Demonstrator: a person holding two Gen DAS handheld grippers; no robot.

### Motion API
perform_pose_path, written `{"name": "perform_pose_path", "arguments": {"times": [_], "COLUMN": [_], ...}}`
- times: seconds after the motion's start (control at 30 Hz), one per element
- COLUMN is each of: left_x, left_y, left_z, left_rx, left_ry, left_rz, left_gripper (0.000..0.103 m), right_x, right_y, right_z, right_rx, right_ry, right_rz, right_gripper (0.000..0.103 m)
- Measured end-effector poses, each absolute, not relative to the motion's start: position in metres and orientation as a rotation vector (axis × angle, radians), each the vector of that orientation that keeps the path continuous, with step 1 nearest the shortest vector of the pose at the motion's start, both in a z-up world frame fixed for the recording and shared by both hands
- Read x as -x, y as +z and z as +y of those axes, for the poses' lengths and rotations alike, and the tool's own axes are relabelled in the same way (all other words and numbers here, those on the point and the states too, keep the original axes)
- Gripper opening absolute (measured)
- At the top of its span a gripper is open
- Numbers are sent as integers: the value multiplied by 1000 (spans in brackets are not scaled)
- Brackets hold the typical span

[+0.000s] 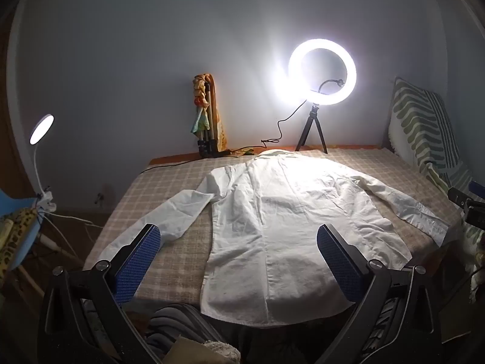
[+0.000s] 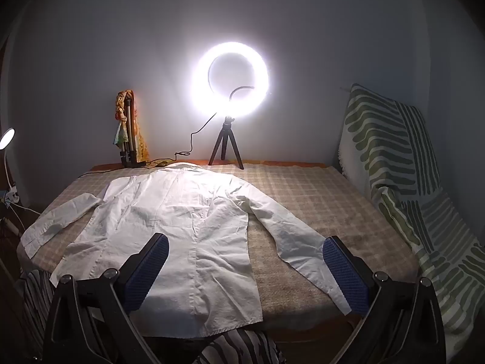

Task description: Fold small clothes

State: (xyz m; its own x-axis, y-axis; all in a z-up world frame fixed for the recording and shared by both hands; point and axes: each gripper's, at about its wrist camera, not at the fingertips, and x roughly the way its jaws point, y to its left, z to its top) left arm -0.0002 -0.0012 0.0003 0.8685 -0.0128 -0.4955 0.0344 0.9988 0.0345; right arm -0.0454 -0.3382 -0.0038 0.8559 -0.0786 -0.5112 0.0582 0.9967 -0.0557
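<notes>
A white long-sleeved shirt (image 1: 282, 221) lies flat, back up, on a checked table cloth (image 1: 169, 188), collar toward the far wall and both sleeves spread out. It also shows in the right wrist view (image 2: 178, 218). My left gripper (image 1: 239, 236) is open and empty, held above the near hem, its blue pads (image 1: 138, 261) either side of the shirt's lower left part. My right gripper (image 2: 245, 247) is open and empty above the shirt's lower right side, with the right sleeve (image 2: 303, 251) running under its right finger.
A lit ring light on a small tripod (image 1: 321, 72) stands at the table's far edge with its cable (image 1: 279, 133). A folded tripod wrapped in cloth (image 1: 207, 115) leans on the wall. A green patterned cushion (image 2: 394, 157) stands right. A desk lamp (image 1: 41, 127) is at left.
</notes>
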Motion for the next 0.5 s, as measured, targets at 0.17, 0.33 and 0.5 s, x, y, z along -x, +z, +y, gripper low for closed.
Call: {"name": "perform_pose_path", "arguments": {"times": [0.17,0.33,0.5], "left_x": [-2,1,2], "left_y": [3,4,5], "left_z": [-1,-1,-1], "left_rx": [-53,-45,-39], "left_ry": [-8,-5,-3], "left_rz": [510,494,483], "left_gripper": [103,103,103], "right_x": [46,48,44], "right_y": [-4,-2,-3], "right_z": [-338,-345,-342], "right_rx": [39,34,32], "right_ry": [-76,-76,-76], "right_rz": [535,532,540], "right_gripper": [103,103,103]}}
